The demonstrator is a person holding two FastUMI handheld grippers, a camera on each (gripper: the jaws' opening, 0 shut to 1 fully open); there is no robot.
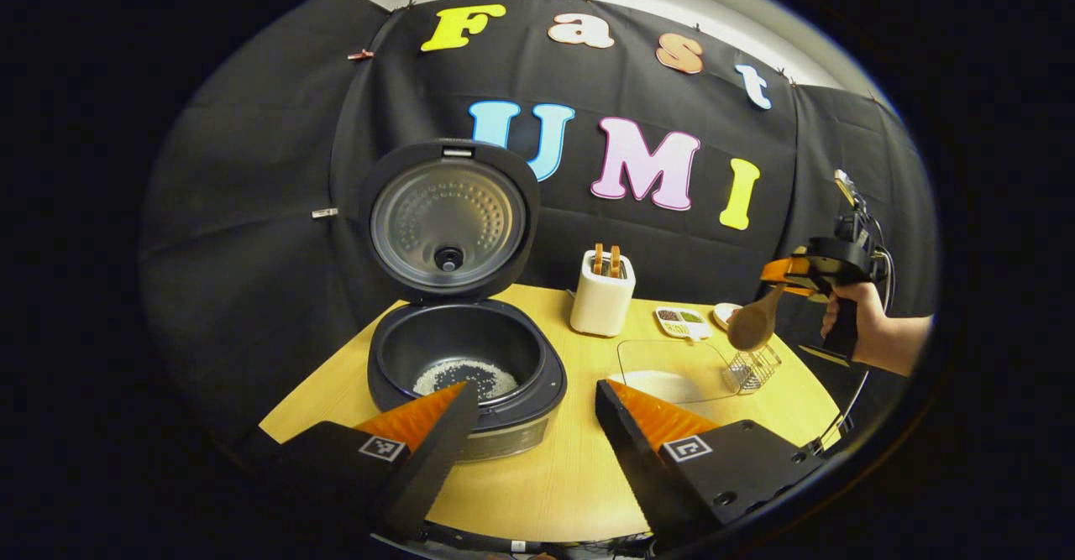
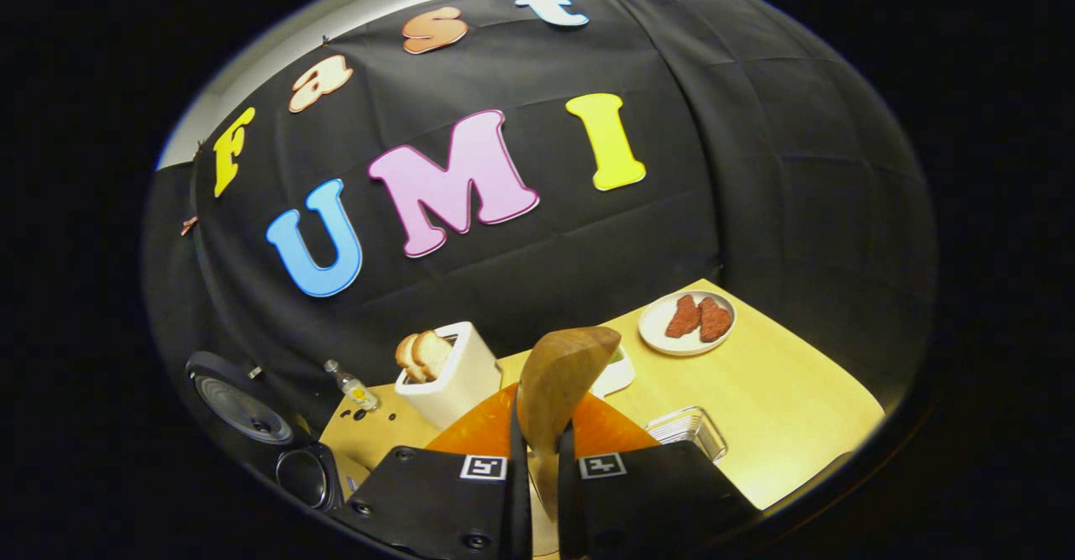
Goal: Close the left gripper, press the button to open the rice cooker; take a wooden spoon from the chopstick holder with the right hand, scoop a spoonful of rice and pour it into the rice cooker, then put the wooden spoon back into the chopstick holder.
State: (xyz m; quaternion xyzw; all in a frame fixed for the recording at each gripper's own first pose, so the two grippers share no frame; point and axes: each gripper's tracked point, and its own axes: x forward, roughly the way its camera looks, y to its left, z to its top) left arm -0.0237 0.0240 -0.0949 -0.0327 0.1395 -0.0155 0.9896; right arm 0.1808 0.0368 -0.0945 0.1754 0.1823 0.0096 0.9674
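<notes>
Left gripper view: wooden table (image 1: 554,476), black cloth wall (image 1: 252,207).

— How is the rice cooker (image 1: 464,357) seen?
— It is seen standing on the wooden table with its round lid (image 1: 449,220) raised upright; white rice (image 1: 467,377) is spread over the bottom of its dark inner pot.
— And the wooden spoon (image 2: 556,385)?
— It is held up in the air, bowl raised, above the wire chopstick holder (image 1: 752,369) standing beside a clear container.
</notes>
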